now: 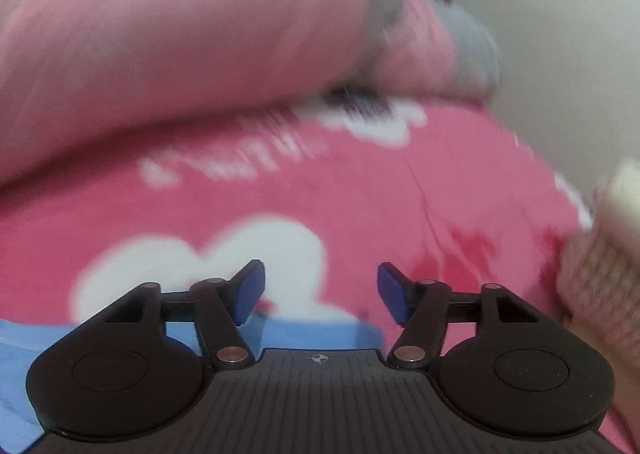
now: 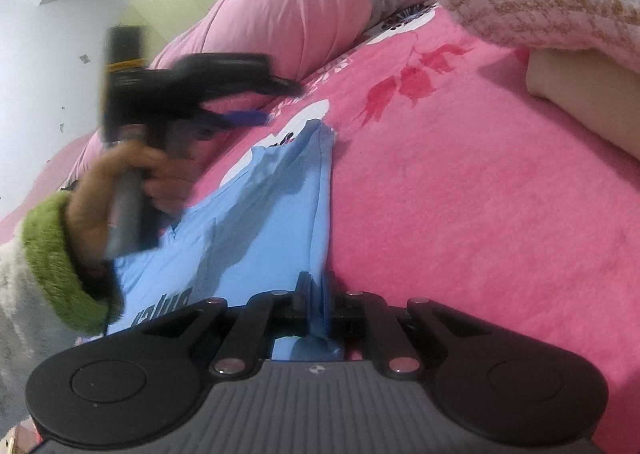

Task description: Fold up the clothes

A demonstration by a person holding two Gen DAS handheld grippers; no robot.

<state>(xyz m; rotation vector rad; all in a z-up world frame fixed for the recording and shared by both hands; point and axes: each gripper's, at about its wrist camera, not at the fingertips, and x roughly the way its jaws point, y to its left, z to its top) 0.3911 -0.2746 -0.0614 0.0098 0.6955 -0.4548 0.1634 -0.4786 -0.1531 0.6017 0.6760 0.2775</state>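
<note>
The blue garment [image 2: 272,213] lies on the pink bed [image 2: 460,213], only partly folded. The right tongs [image 2: 316,294] grip its edge; the left tongs [image 1: 320,292] are open and empty.

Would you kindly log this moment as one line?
left gripper: open, empty | right gripper: shut on blue garment | surface: pink blanket
</note>
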